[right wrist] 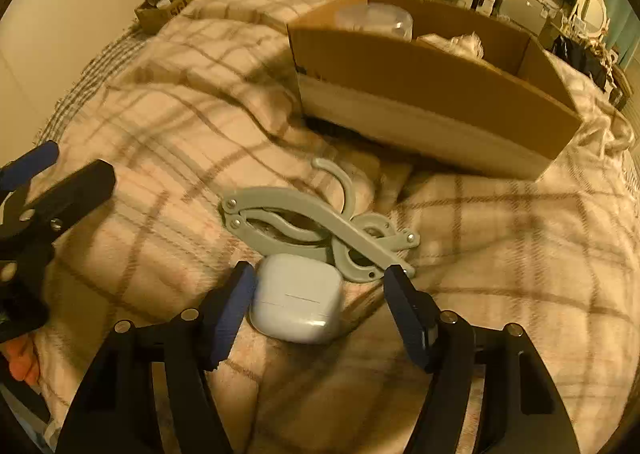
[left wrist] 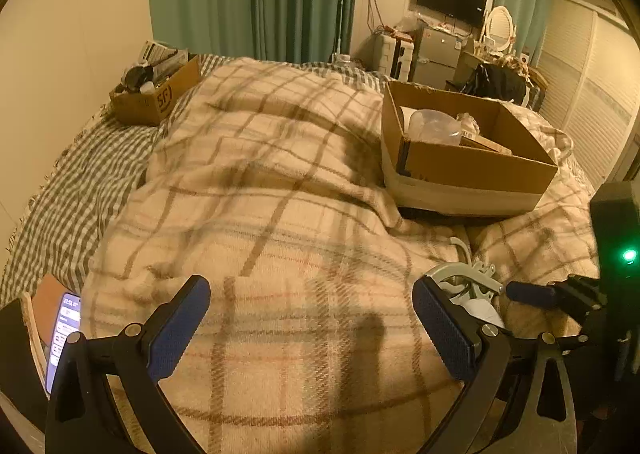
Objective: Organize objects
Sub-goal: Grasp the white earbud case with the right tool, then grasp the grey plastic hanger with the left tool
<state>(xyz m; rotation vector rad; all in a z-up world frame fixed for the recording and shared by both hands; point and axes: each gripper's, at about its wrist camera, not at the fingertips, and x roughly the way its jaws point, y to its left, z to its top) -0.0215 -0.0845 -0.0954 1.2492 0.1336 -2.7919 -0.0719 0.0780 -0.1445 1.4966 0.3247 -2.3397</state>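
While the left gripper (left wrist: 311, 312) hangs spread wide over the plaid blanket (left wrist: 280, 182) with nothing between its pads, the right gripper (right wrist: 320, 286) sits parted around the white earbud case (right wrist: 297, 297), left pad touching it; the grey folding hanger (right wrist: 312, 226) lies just beyond, near the cardboard box (right wrist: 432, 94)

Bed (left wrist: 100, 174) covered by a checked sheet and a plaid blanket (left wrist: 280, 214). On the blanket lay an open box (right wrist: 432, 94), a folded grey hanger (right wrist: 320, 222) and, touching it, a white case (right wrist: 298, 298). A smaller box (left wrist: 154, 94) sat on the sheet near the wall; a phone (left wrist: 64, 334) lay at the bed's edge.
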